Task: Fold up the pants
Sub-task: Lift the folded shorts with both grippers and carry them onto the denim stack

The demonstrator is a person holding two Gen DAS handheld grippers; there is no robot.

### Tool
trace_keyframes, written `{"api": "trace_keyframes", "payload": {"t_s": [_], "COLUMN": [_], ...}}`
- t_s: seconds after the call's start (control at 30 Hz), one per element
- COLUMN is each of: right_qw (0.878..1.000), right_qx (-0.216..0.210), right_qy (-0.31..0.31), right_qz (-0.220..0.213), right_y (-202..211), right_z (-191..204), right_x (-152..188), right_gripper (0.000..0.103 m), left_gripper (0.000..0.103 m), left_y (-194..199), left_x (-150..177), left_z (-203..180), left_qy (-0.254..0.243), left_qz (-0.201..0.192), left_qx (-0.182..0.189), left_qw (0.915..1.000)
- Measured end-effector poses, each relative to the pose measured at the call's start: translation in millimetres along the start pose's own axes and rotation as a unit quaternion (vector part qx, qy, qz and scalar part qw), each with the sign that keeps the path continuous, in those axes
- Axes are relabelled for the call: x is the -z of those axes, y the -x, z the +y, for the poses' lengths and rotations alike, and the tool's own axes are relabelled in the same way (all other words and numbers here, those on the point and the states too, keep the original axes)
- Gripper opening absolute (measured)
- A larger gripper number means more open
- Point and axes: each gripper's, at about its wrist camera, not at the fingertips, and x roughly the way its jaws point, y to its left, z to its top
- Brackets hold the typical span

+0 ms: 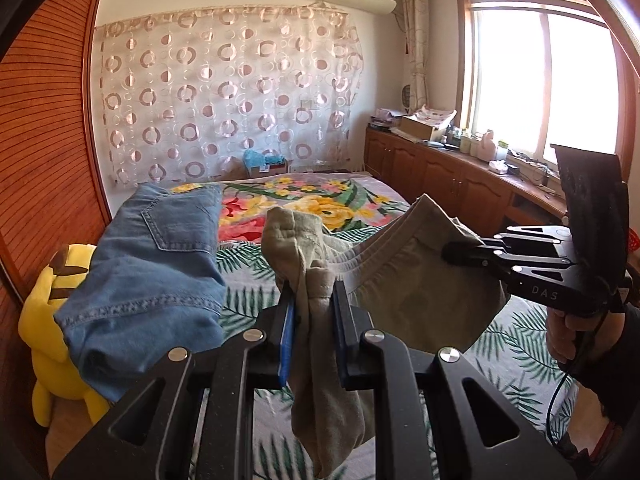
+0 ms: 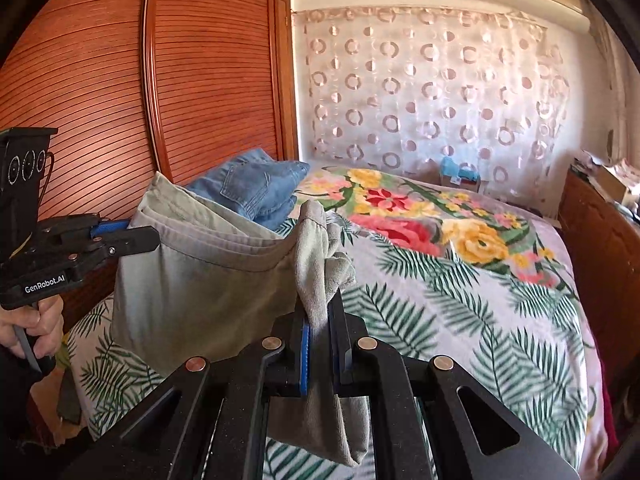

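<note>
The khaki pants point(image 1: 420, 292) hang in the air above the bed, stretched between both grippers. In the left wrist view my left gripper point(image 1: 314, 292) is shut on a bunched edge of the khaki cloth, and a loose end droops below the fingers. My right gripper point(image 1: 452, 254) pinches the other edge at the right. In the right wrist view my right gripper point(image 2: 320, 308) is shut on a fold of the pants point(image 2: 192, 280), while my left gripper point(image 2: 136, 232) clamps the band at the left. The lower part of the pants is hidden behind the gripper bodies.
Folded blue jeans point(image 1: 152, 260) lie at the bed's left side beside a yellow plush toy point(image 1: 52, 320). The bed point(image 2: 460, 300) has a floral and leaf blanket. A slatted wooden wardrobe point(image 2: 120, 80) stands left; a low wooden cabinet point(image 1: 460, 176) runs under the window.
</note>
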Motion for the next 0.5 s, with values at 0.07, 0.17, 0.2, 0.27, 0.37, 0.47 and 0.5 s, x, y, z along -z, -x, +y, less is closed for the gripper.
{"api": "trace_keyframes", "payload": {"t_s": [0.07,0.17,0.2,0.27,0.37,0.47,0.5], "right_qw": [1.000,1.000,1.000,1.000,0.999,0.999,0.999], "right_qx": [-0.002,-0.005,-0.006,-0.007,-0.010,-0.014,-0.015], "right_qy": [0.004,0.013,0.017,0.023,0.031,0.040,0.043], "right_qz": [0.004,0.009,0.010,0.011,0.011,0.009,0.008], "right_y": [-11.6,-27.9,-33.6,-43.3,-58.2,-73.1,-77.1], "right_z": [-2.8,-6.9,-7.7,-10.1,-9.1,-8.8,-8.9], "right_x": [-6.9,-17.8,-22.6,-31.0,-43.9,-57.3,-60.2], "right_gripper": [0.007,0.007,0.007,0.007,0.007,0.007,0.007], "left_gripper": [0.018,0.018,0.018,0.018,0.018,0.018,0.018], "left_y": [-4.5,-9.5,-11.4,-13.7,-17.5,-19.3,-19.2], "left_x": [-4.6,-10.4,-13.5,-15.8,-22.1,-27.4,-29.2], "left_z": [7.3,17.1,22.2,27.7,38.3,46.7,50.1], "left_qy": [0.001,0.004,0.006,0.009,0.012,0.013,0.014], "left_qz": [0.002,0.002,0.001,-0.001,-0.003,-0.008,-0.011], "left_qx": [-0.003,-0.007,-0.010,-0.012,-0.019,-0.026,-0.029], "left_qw": [1.0000,1.0000,0.9999,0.9999,0.9998,0.9995,0.9994]}}
